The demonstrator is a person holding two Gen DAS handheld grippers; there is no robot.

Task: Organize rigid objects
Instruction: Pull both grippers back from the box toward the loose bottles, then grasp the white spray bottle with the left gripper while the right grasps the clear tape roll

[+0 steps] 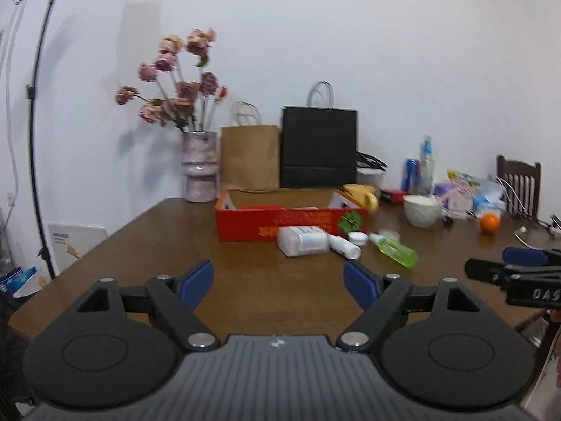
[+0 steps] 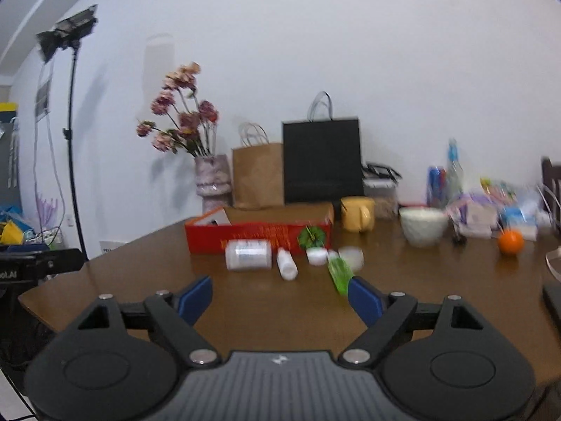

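A red open box [image 1: 291,224] [image 2: 259,233] stands mid-table. In front of it lie a large white bottle [image 1: 303,240] [image 2: 248,254], a small white bottle [image 1: 345,246] [image 2: 286,264], a white jar lid [image 1: 357,237] [image 2: 316,256] and a green bottle [image 1: 398,251] [image 2: 339,273]. My left gripper [image 1: 278,286] is open and empty, held above the near table, short of the bottles. My right gripper [image 2: 280,300] is open and empty, also short of them; its fingers [image 1: 491,270] show at the right edge of the left wrist view.
On the brown table [image 1: 175,245] stand a vase of flowers [image 1: 200,168], a brown paper bag [image 1: 249,156], a black bag [image 1: 319,147], a yellow mug [image 2: 357,213], a white bowl [image 1: 421,209] [image 2: 423,226], an orange [image 1: 489,222] [image 2: 510,241] and clutter at the right. A light stand [image 2: 72,140] is left.
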